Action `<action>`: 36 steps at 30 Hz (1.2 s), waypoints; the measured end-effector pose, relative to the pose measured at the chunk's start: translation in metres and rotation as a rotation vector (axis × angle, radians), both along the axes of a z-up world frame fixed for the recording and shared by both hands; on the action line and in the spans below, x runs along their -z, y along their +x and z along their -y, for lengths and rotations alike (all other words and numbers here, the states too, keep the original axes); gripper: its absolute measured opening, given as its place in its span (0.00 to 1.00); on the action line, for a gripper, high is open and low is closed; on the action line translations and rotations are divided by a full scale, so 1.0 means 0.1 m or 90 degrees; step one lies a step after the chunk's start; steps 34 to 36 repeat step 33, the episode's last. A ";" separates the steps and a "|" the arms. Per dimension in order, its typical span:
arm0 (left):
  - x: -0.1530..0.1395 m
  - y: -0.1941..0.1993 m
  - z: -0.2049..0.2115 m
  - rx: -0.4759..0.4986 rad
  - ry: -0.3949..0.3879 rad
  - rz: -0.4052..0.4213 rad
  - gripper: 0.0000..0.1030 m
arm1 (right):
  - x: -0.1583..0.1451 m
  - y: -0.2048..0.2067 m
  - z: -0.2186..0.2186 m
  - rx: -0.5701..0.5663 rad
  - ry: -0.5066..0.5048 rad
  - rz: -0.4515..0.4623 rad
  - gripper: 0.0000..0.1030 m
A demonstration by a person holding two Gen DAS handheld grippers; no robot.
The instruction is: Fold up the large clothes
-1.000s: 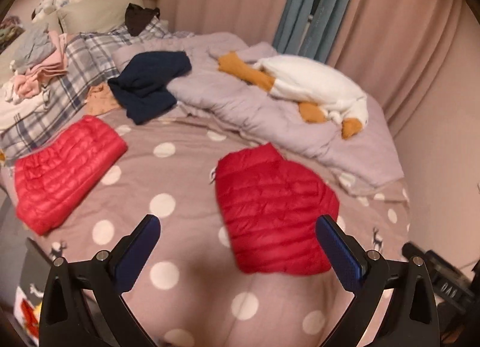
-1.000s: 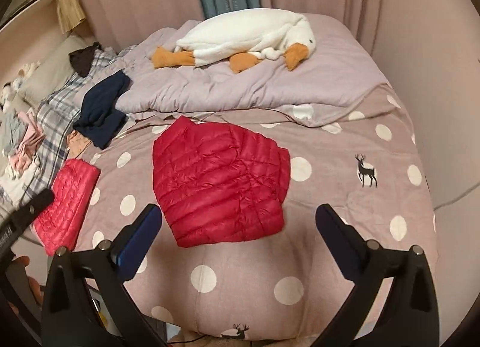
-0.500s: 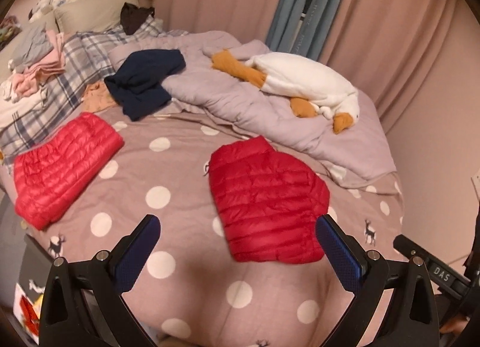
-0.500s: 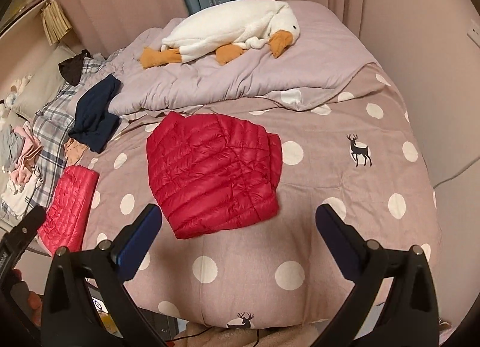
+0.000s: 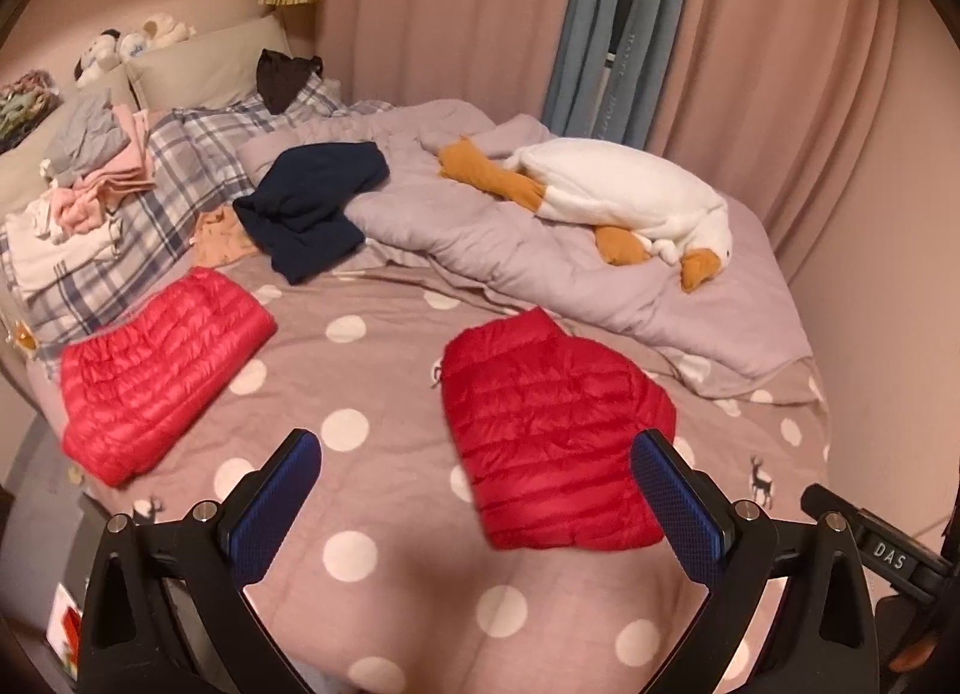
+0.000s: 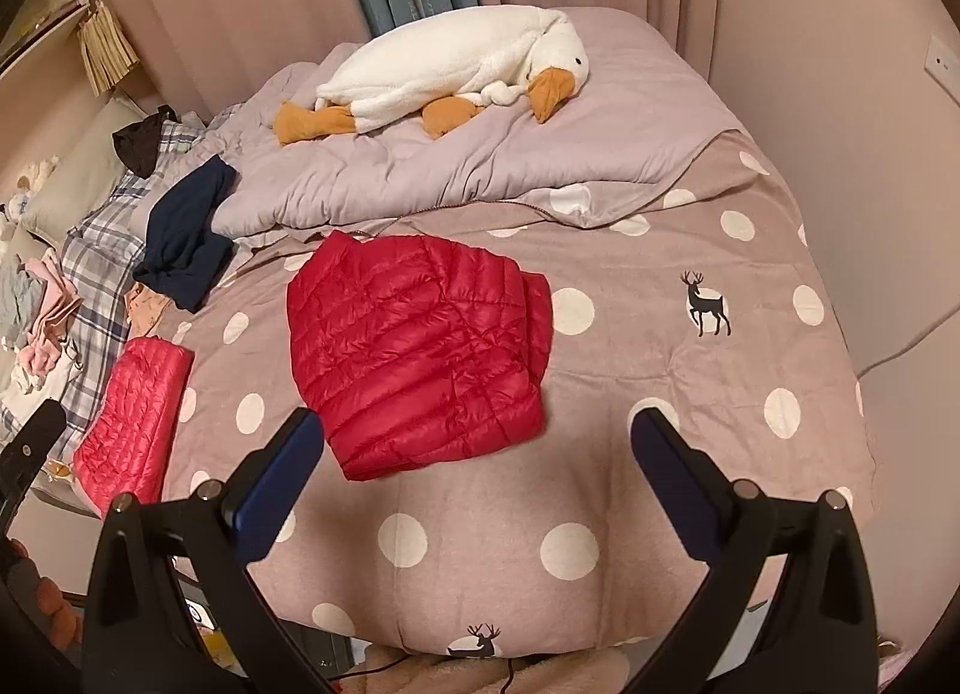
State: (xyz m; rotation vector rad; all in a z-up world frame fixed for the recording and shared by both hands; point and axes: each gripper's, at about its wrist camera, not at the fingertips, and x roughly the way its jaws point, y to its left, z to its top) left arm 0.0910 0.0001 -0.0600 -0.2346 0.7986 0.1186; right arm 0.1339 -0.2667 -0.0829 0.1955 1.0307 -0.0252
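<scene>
2 red puffer jackets lie folded on the polka-dot duvet: the red jacket in the middle, a compact packet just ahead of me, and the second red jacket, well apart from it toward the pillows. I judge both done. My left gripper and right gripper hang above the near edge of the bed with their fingers spread wide, gripping nothing. Left to do, as I read it: the navy garment, lying crumpled against the lilac comforter, and perhaps the peach piece beside it. The pink and grey stack near the headboard looks already sorted. A plush goose rests on the comforter.
</scene>
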 end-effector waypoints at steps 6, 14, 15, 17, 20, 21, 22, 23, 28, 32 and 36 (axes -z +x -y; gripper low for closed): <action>-0.04 0.02 0.04 0.001 0.024 0.006 0.99 | -0.03 0.02 -0.01 0.001 -0.005 0.002 1.00; -0.03 0.06 0.09 0.005 0.032 -0.004 0.99 | -0.04 0.08 0.01 -0.004 -0.017 -0.002 1.00; -0.03 0.06 0.10 0.006 0.032 -0.005 0.99 | -0.04 0.09 0.02 -0.003 -0.018 -0.003 1.00; -0.03 0.07 0.10 0.007 0.033 -0.009 0.99 | -0.04 0.10 0.02 -0.004 -0.018 -0.004 1.00; -0.03 0.09 0.10 0.003 0.042 -0.010 0.99 | -0.03 0.11 0.02 -0.004 -0.018 -0.008 1.00; -0.03 0.09 0.09 0.002 0.044 -0.012 0.99 | -0.02 0.12 0.02 -0.005 -0.017 -0.011 1.00; -0.02 0.10 0.09 0.001 0.046 -0.015 0.99 | -0.01 0.13 0.02 -0.005 -0.017 -0.013 1.00; -0.01 0.10 0.08 0.001 0.046 -0.018 0.99 | -0.01 0.13 0.01 -0.006 -0.017 -0.014 1.00; 0.01 0.12 0.08 0.004 0.054 -0.025 0.99 | -0.01 0.13 0.01 -0.008 -0.026 -0.013 1.00; 0.00 0.14 0.07 0.011 0.058 -0.023 0.99 | -0.01 0.15 0.01 -0.004 -0.028 -0.015 1.00; -0.01 0.14 0.07 0.011 0.058 -0.023 0.99 | -0.01 0.15 0.01 -0.004 -0.028 -0.015 1.00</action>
